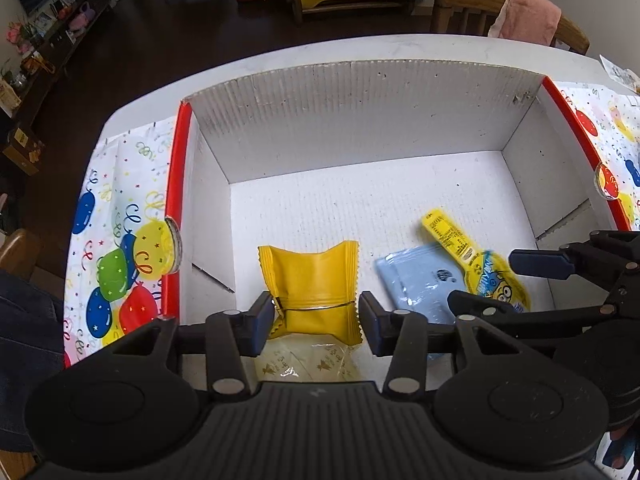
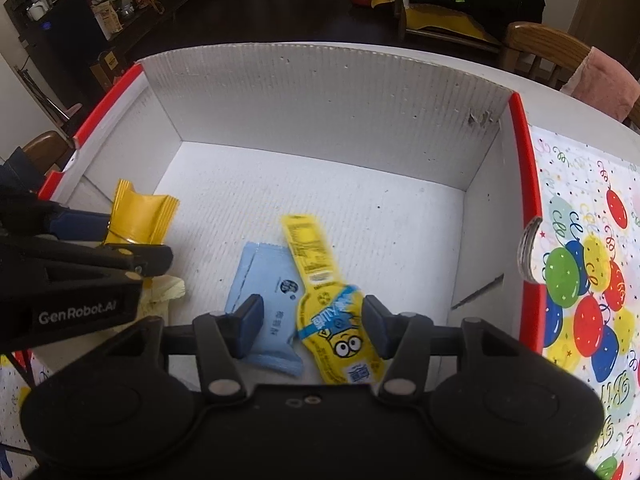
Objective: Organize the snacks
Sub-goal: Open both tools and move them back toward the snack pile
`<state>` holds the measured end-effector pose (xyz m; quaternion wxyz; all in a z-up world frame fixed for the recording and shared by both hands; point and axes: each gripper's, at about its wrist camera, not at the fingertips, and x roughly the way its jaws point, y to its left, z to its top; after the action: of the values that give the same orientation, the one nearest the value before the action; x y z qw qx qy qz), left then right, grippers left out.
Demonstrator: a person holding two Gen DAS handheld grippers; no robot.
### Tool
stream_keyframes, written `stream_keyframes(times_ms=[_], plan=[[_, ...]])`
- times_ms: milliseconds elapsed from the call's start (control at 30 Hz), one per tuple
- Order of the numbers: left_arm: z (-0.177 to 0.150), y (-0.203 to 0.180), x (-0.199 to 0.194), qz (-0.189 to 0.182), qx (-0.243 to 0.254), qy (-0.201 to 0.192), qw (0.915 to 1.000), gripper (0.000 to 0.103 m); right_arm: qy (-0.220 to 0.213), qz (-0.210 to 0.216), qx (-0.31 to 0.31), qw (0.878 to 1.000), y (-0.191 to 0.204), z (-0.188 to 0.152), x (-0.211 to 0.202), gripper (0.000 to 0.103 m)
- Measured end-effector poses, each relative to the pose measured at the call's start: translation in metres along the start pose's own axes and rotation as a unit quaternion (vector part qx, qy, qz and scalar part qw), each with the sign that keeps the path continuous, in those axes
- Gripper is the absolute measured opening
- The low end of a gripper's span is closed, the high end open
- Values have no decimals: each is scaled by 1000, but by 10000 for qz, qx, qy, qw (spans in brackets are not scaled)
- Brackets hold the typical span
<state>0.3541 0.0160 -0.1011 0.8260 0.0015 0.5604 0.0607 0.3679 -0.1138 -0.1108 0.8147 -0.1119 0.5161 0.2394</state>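
A white cardboard box (image 1: 360, 120) with red rims holds the snacks. My left gripper (image 1: 317, 318) is open, its pads on either side of a yellow snack packet (image 1: 310, 280) that rests over a pale translucent packet (image 1: 304, 360). My right gripper (image 2: 314, 326) is open above a light blue packet (image 2: 264, 300) and a yellow cartoon-print pouch (image 2: 332, 312), which looks blurred. In the right wrist view the yellow packet (image 2: 138, 216) sits at the left between the left gripper's fingers (image 2: 80, 224). The right gripper also shows in the left wrist view (image 1: 508, 280).
The box (image 2: 320, 96) stands on a balloon-print tablecloth (image 1: 116, 248) over a white table (image 1: 280, 56). Wooden chairs (image 1: 480, 4) stand behind the table, one with a pink cloth (image 1: 528, 16). A small packet (image 1: 620, 74) lies at the far right.
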Motion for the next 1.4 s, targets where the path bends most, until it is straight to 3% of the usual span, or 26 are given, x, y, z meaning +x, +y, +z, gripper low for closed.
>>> stream_keyframes(times_ms=[267,800,1400], plan=[[-6,6,-17,-88,-161,-173,9997,50,-280,58,72,9996,-4,-7,-27,61],[-39,18,-93,-412,-435,-988,9933,57,-1020,348,130,9941,4,-25,-108,69],[-106,29,-166,-729,-481,-1797,9798,70,-1635,569,12,9849,31,-86,-179,84]])
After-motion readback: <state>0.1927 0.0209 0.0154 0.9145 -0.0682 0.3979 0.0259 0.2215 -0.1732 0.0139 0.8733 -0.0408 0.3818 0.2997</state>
